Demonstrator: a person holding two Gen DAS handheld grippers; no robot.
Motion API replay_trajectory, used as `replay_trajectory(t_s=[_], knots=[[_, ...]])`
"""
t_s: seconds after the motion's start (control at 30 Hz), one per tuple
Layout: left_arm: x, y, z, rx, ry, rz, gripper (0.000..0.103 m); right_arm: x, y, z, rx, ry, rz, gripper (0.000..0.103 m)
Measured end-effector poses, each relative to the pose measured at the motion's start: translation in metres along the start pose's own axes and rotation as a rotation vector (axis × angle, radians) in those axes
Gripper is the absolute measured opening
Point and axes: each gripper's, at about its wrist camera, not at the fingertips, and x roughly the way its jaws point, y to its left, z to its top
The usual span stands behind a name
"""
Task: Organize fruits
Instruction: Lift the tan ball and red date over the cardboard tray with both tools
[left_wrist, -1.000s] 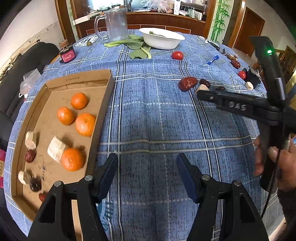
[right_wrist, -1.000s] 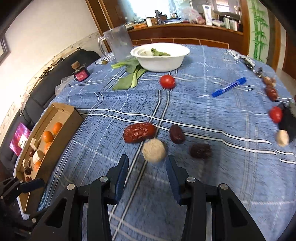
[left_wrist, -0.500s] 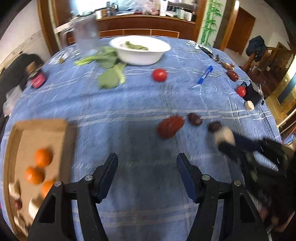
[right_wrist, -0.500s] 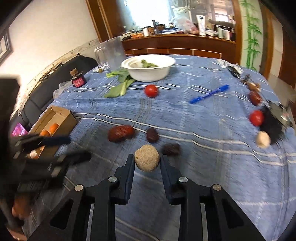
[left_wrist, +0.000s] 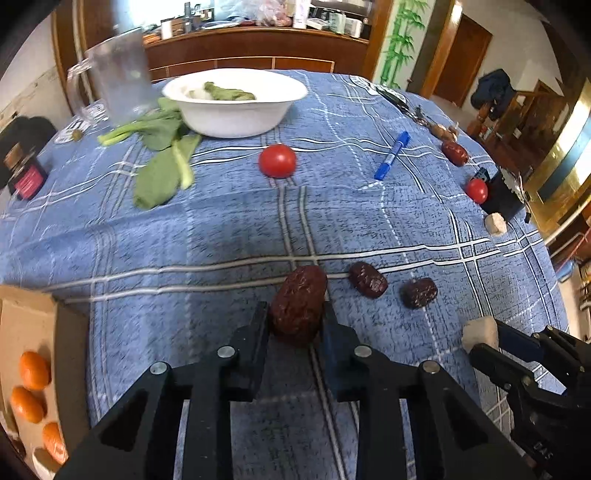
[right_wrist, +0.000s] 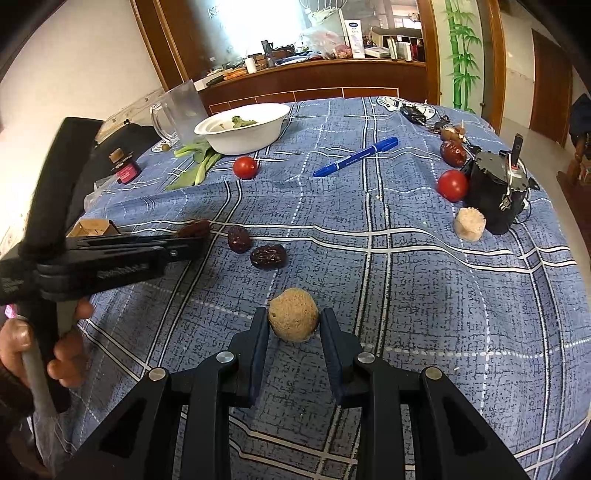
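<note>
pickup step: my left gripper (left_wrist: 295, 325) pinches the big red date (left_wrist: 300, 303) on the tablecloth (left_wrist: 221, 236), my right gripper (right_wrist: 293, 325) clamps the tan ball (right_wrist: 293, 314). next i judge both need lifting and carrying over to the cardboard tray (left_wrist: 22, 325) with the oranges (left_wrist: 34, 370).

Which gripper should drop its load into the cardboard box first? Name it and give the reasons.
Left. The left gripper is shut on the big red date, and the cardboard box with the oranges lies right beside it. The right gripper, shut on the tan ball, is farther away.
</note>
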Motion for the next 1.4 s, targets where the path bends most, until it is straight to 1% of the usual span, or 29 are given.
replay_trajectory(t_s=[0.17,0.33,0.5,0.7,0.87,1.07,1.27,1.4], knots=[[-0.027,0.009,-0.025,-0.037,0.009,-0.039,0.025,-0.009,0.008,-0.005,-0.016,-0.006,-0.014,0.030],[-0.053,0.009,-0.061,-0.045,0.018,-0.042,0.025,-0.022,0.019,-0.017,-0.030,-0.007,-0.020,0.030],[-0.076,0.004,-0.100,-0.022,0.017,-0.028,0.025,-0.033,0.030,-0.034,-0.044,0.005,-0.031,0.030],[-0.098,0.003,-0.129,-0.025,0.005,-0.011,0.025,-0.041,0.045,-0.054,-0.056,0.026,-0.030,0.030],[-0.118,0.009,-0.141,-0.032,-0.021,-0.010,0.025,-0.044,0.060,-0.064,-0.071,0.039,-0.022,0.030],[-0.137,0.022,-0.149,-0.056,-0.054,0.001,0.026,-0.046,0.085,-0.059,-0.114,0.025,-0.010,0.030],[-0.154,0.048,-0.153,-0.102,-0.084,0.019,0.026,-0.044,0.113,-0.050,-0.154,0.016,0.021,0.030],[-0.164,0.072,-0.156,-0.146,-0.102,0.043,0.026,-0.039,0.133,-0.041,-0.177,0.013,0.043,0.031]])
